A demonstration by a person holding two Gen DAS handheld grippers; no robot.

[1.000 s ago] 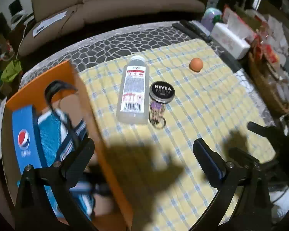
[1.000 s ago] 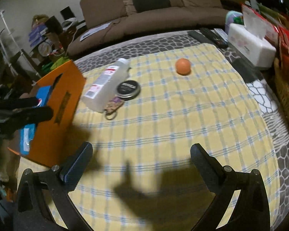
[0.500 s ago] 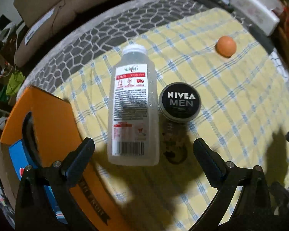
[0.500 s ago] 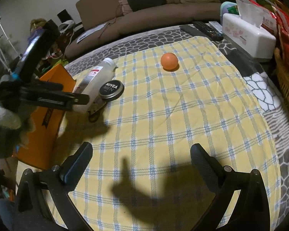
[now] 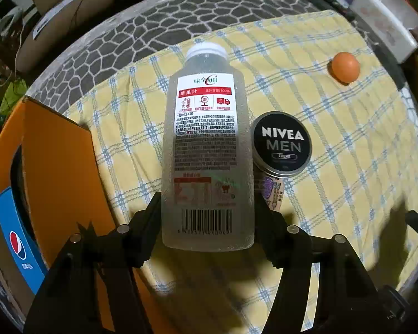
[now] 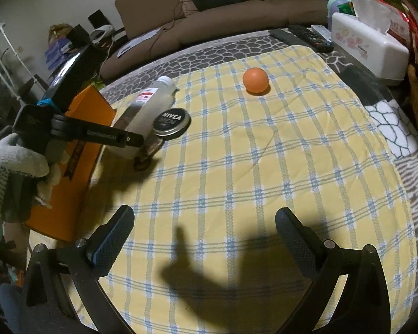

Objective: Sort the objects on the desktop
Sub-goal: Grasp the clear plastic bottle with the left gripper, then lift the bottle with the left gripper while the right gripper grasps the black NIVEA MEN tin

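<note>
A clear plastic bottle [image 5: 206,144] with a white cap and red-and-white label lies on the yellow checked cloth [image 5: 348,167]. My left gripper [image 5: 206,197] points down over its bottom end. Its jaws are closing, and both fingers touch the bottle's sides. A black Nivea tin [image 5: 281,146] sits against the bottle's right side, with a keychain [image 5: 271,192] just below it. An orange ball [image 5: 345,66] rests farther right. In the right wrist view my right gripper [image 6: 204,214] hangs open over bare cloth, well short of the ball [image 6: 255,80] and the bottle [image 6: 150,103].
An orange box [image 5: 50,172] with a blue Pepsi carton [image 5: 16,242] inside stands left of the bottle. A gloved hand [image 6: 11,161] holds the left gripper. A white tissue box [image 6: 367,47] and remotes [image 6: 306,37] lie at the back right. A sofa stands behind the table.
My left gripper came down from above the box to the bottle, and its wide jaws narrowed onto the bottle's sides. The right gripper stayed about where it was.
</note>
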